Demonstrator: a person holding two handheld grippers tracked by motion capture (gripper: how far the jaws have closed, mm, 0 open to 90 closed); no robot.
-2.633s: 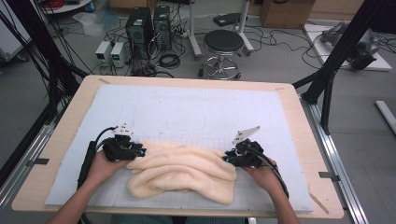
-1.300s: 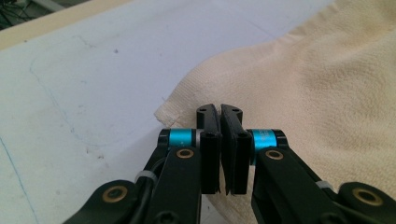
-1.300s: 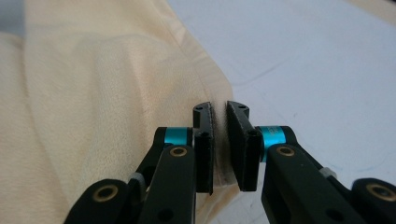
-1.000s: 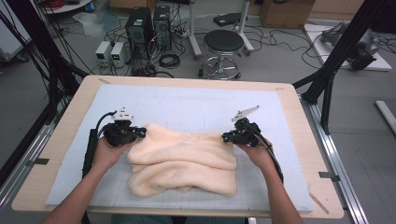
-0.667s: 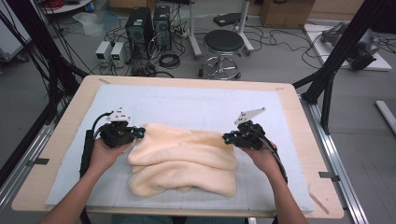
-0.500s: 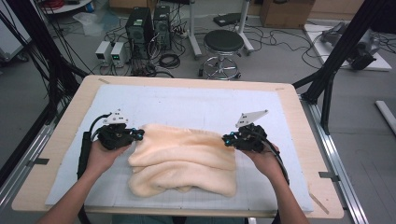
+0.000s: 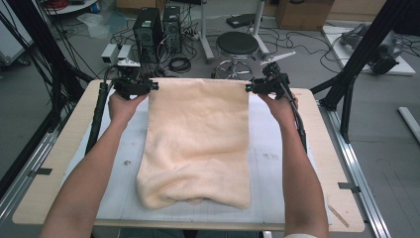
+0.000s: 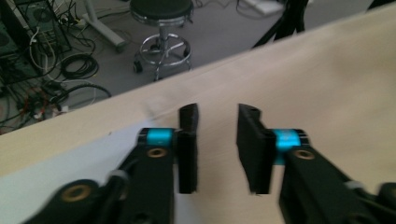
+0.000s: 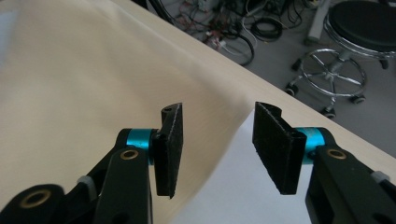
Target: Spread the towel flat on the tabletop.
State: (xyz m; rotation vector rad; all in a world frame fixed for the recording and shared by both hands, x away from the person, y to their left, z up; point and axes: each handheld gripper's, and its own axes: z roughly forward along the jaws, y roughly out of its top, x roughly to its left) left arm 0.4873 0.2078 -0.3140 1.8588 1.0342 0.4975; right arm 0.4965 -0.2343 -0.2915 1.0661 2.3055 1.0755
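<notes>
Wooden table [image 7: 64, 163], cream towel [image 7: 198, 144] lying lengthwise toward far edge

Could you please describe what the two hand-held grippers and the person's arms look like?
Each hand-held gripper, left and right, is black, with flat rectangular black pads on jaws carrying cyan collars and brass-coloured pivot screws. A grey three-cornered plate tops the right one. A black cable trails from each. The forearms are bare.

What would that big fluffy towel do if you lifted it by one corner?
The cream towel would probably droop and hang, not stay flat: its near end lies bunched in soft folds. It looks thick and fuzzy, so likely easy to pinch without slipping. It probably won't roll or slide far on the white mat.
</notes>
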